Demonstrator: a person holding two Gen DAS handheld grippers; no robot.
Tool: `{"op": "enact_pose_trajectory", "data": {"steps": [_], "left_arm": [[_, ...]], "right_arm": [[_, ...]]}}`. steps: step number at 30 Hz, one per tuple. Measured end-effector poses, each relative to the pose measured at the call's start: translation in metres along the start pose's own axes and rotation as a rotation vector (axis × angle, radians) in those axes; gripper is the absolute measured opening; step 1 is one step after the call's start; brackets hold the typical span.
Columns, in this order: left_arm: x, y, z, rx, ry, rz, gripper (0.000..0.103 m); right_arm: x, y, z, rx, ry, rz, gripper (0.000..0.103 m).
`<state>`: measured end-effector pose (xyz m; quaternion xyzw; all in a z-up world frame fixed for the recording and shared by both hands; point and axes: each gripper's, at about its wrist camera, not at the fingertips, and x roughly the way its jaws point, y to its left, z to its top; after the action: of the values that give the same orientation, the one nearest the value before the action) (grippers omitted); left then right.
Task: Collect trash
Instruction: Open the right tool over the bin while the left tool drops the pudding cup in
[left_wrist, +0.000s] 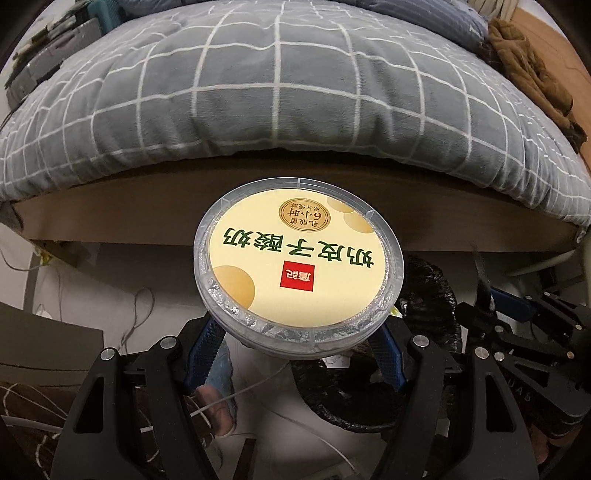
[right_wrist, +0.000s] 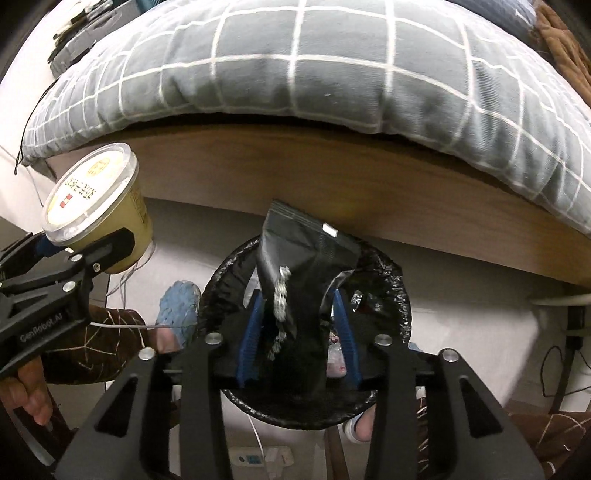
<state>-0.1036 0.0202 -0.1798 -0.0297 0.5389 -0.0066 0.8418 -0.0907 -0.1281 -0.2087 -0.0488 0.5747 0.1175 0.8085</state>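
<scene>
Right hand-held gripper (right_wrist: 299, 325) hangs over the black-lined bin (right_wrist: 391, 295) beside the bed (right_wrist: 332, 177). A black wrapper (right_wrist: 306, 266) stands between its blue pads, jaws part open and seemingly slack, so it looks ready to drop in. Left hand-held gripper (left_wrist: 295, 354) clamps the lidded yogurt tub (left_wrist: 295, 266) low on its sides, near the bin, likely next.

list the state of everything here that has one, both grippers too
yogurt cup: lid on, held tilted off the floor
left gripper: shut on yogurt cup
black pouch: upright between the right pads, above the bin
right gripper: jaws apart, grip on black pouch unclear
trash bin: open, black liner, some trash inside
checked quilt: draped over the bed edge
</scene>
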Motion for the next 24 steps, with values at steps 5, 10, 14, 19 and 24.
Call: {"op": "enact_pose_trajectory", "data": {"steps": [5,10,14,19,24], "left_arm": [[0.003,0.001,-0.003,-0.008,0.007,-0.001,0.070],[0.002,-0.005,-0.003,-0.003,0.002,-0.003,0.070],[-0.001,-0.015,-0.002,0.013,-0.004,-0.019,0.070],[-0.002,-0.034,-0.002,0.047,-0.007,-0.046,0.070],[-0.005,-0.056,-0.003,0.077,-0.007,-0.074,0.070]], "right_arm": [[0.003,0.005,-0.003,-0.011,0.011,-0.001,0.046],[-0.002,-0.003,0.001,-0.007,-0.009,-0.006,0.064],[-0.013,-0.015,0.000,0.005,-0.042,-0.053,0.078],[-0.026,-0.043,-0.006,0.069,-0.083,-0.093,0.090],[-0.040,-0.070,-0.014,0.119,-0.124,-0.137,0.095]]}}
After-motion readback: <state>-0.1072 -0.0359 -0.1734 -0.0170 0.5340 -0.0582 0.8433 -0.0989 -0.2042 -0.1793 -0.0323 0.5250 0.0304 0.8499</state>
